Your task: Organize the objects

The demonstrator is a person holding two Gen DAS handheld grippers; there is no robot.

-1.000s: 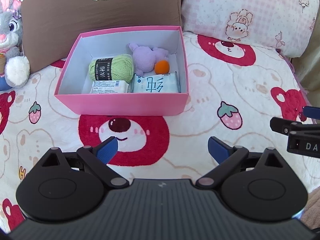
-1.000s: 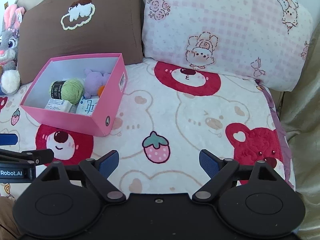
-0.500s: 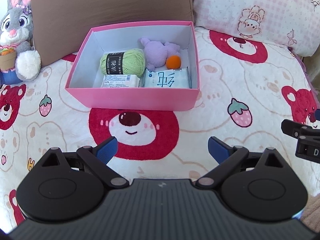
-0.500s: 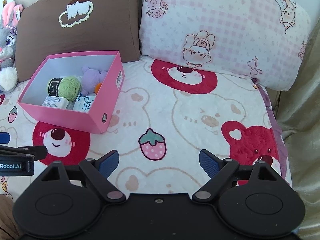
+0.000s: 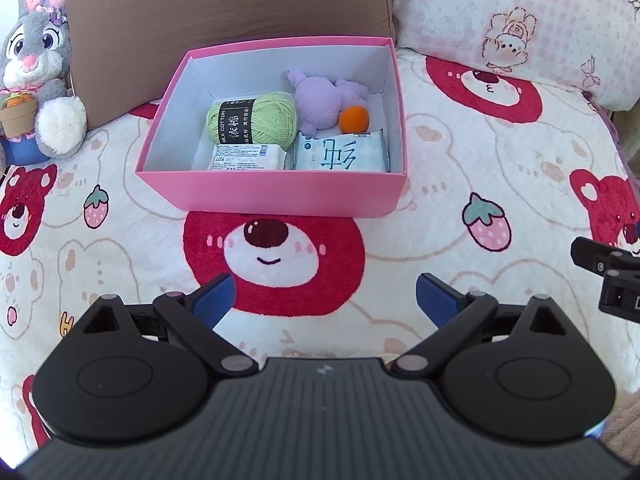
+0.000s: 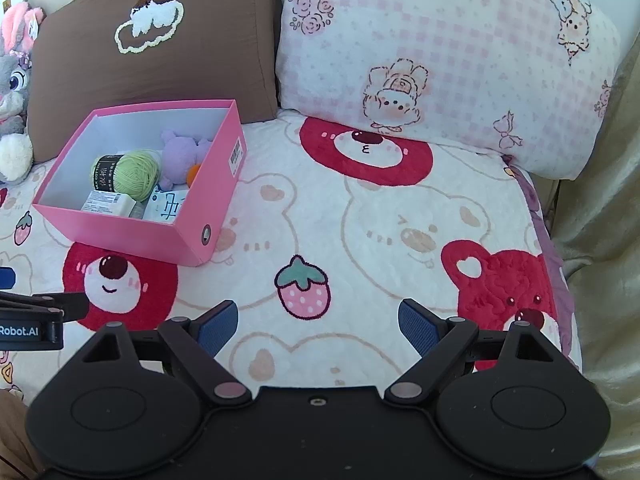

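A bear-and-strawberry printed blanket (image 5: pixel 460 152) covers the whole surface, with a brown pillow (image 5: pixel 224 12) and a pink checked pillow (image 6: pixel 440 60) propped along its far edge. A grey stuffed rabbit (image 5: pixel 36 68) sits against the brown pillow at the far left. In front of the brown pillow rests an open pink box (image 5: pixel 280 194), its near wall just beyond a big red bear face on the blanket. Inside the box, a green ball of yarn (image 5: pixel 256 120) lies at the middle, touching a purple plush toy (image 5: pixel 324 98) to its right; a small orange ball (image 5: pixel 354 119) sits against the plush. Along the near wall lie two flat packets side by side: a blue-and-white tissue pack (image 5: pixel 340 156) on the right and a white labelled packet (image 5: pixel 248 157) on the left. The left gripper (image 5: pixel 324 298) hangs over the red bear face just short of the box, its blue-padded jaws spread wide with nothing between them. The right gripper (image 6: pixel 318 322) hangs over the bare blanket to the right of the box, near a printed strawberry, jaws likewise spread wide and empty.
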